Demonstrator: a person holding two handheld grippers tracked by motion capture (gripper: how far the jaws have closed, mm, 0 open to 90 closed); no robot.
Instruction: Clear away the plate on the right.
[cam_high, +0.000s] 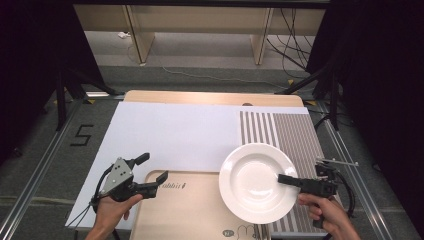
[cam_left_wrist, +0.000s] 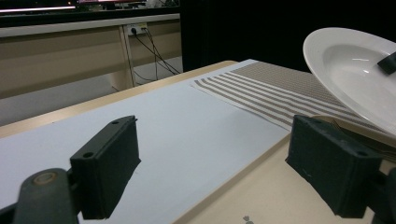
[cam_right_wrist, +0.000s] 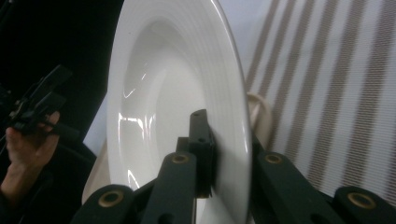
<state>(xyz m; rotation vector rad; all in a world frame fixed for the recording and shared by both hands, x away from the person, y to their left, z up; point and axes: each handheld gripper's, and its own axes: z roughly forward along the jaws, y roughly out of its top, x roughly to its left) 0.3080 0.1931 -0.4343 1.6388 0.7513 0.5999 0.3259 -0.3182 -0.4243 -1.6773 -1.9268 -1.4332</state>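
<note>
Above the near right part of the table, a white deep plate (cam_high: 257, 182) is held lifted by its right rim, over the edge of a wooden tray (cam_high: 190, 210) and a striped mat (cam_high: 295, 135). The right gripper (cam_high: 287, 180) has its jaws clamped on that rim, one jaw inside the bowl, one beneath. The left gripper (cam_high: 150, 172) rests at the tray's left corner, jaws wide apart, holding nothing, above a white sheet (cam_high: 175, 132).
</note>
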